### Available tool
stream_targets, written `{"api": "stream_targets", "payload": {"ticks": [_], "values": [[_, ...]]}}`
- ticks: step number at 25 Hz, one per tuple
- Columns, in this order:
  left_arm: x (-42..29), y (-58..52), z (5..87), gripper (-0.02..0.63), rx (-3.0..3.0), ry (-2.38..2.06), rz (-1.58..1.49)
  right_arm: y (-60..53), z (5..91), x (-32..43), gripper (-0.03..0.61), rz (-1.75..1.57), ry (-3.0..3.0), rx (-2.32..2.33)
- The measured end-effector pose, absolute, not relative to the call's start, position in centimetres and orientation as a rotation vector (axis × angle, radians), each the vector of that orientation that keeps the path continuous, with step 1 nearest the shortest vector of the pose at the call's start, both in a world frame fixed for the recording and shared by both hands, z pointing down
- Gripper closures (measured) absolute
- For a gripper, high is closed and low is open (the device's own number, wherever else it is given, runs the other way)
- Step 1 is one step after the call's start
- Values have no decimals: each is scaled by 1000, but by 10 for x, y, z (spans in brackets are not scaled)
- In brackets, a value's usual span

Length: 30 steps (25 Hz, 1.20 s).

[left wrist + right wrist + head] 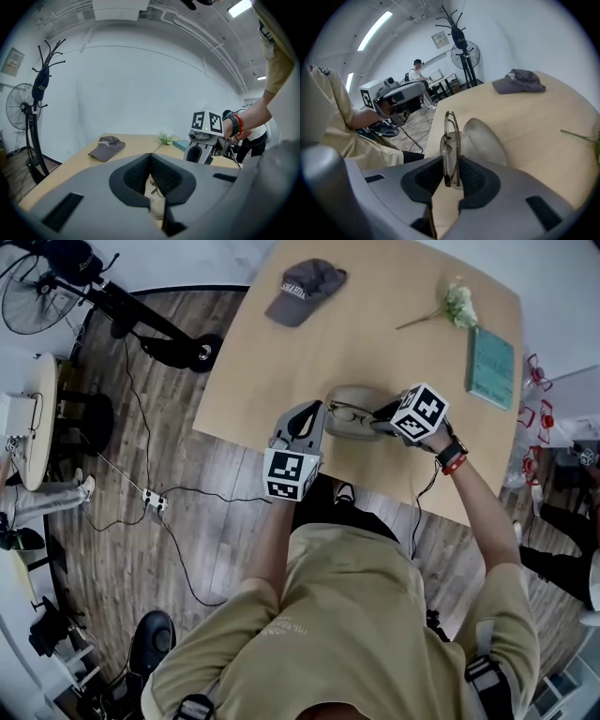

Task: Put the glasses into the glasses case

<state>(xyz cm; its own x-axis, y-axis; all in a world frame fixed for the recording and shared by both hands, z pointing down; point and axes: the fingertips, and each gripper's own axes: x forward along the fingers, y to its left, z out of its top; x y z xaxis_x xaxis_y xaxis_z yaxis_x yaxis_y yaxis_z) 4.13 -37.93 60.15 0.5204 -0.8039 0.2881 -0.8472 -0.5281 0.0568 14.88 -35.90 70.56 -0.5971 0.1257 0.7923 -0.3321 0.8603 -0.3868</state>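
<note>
Placing step in hand. Left gripper [312, 418], centre-left of the head view, sits at the left end of the glasses case [349, 396], jaws together at the tips; possibly pinching its rim, view too poor to say. Glasses [451, 140], folded, are clamped edge-on in the right gripper [451, 177], just over the open case. Next: lay them flat inside, release, close the lid.

Person wearing beige short-sleeved T-shirt [347, 615], faint print [286, 629] showing on front; black watch [447, 451] and red band [457, 465] circling right wrist; black straps [487, 679] sitting at both shoulders.
</note>
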Motion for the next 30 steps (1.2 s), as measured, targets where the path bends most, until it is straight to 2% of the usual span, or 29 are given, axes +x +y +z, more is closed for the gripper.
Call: {"api": "stream_targets", "payload": {"ticks": [25, 30], "values": [[28, -373, 635, 592, 2501, -1385, 399, -338, 782, 143, 462, 641, -1796, -178], [28, -368, 632, 592, 2507, -1376, 403, -339, 787, 146, 427, 491, -1738, -134]]}}
